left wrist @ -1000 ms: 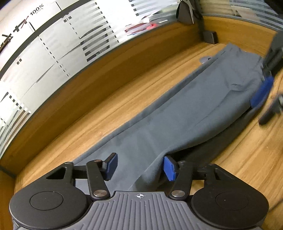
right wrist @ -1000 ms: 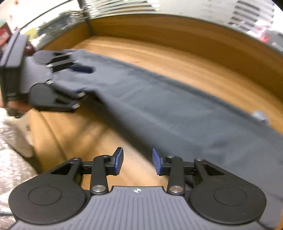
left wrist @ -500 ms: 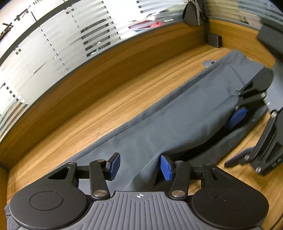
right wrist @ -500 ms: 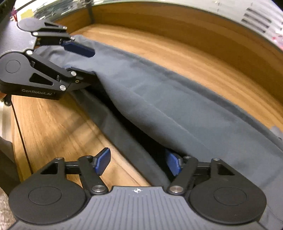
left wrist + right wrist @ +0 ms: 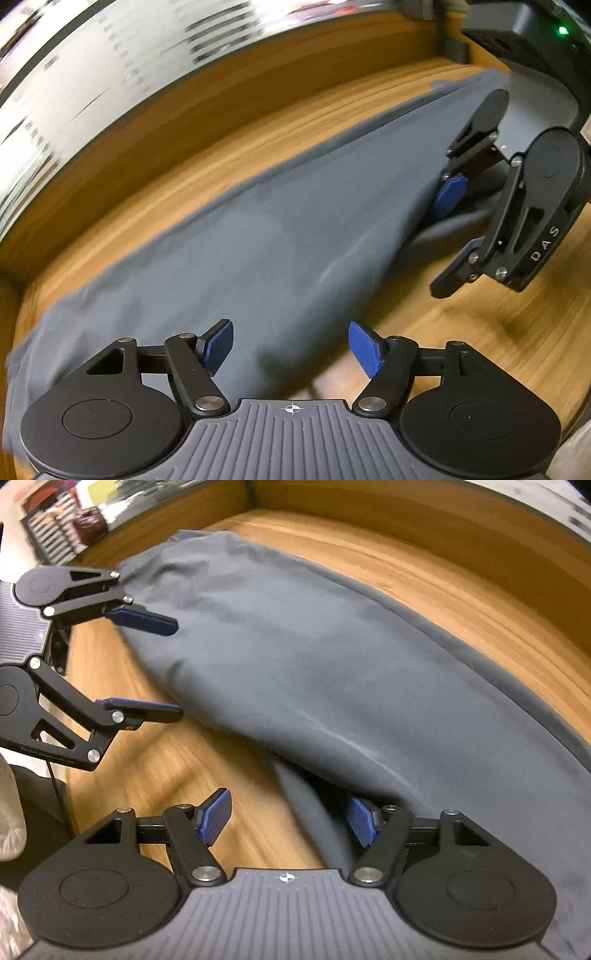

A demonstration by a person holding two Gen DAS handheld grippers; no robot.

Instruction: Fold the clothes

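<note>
A long grey garment (image 5: 266, 240) lies stretched along the wooden table (image 5: 480, 332); it also shows in the right wrist view (image 5: 332, 672). My left gripper (image 5: 291, 349) is open over the garment's near end, its jaws astride the folded edge. It also shows in the right wrist view (image 5: 177, 670), open at the garment's far end. My right gripper (image 5: 290, 823) is open, with a lower grey layer between its jaws and the upper fold lying over its right finger. In the left wrist view it (image 5: 443, 240) is open at the garment's edge.
A wooden wall runs along the far side of the table (image 5: 221, 92), with striped frosted glass (image 5: 92, 74) above it. A dark device with a green light (image 5: 535, 37) stands at the back right. Bare wood lies on the near side of the garment (image 5: 166, 757).
Both grippers have opened wider and shifted along the garment. The left gripper now stands over the folded edge with bare wood by its right finger. Both views are blurred by motion.
</note>
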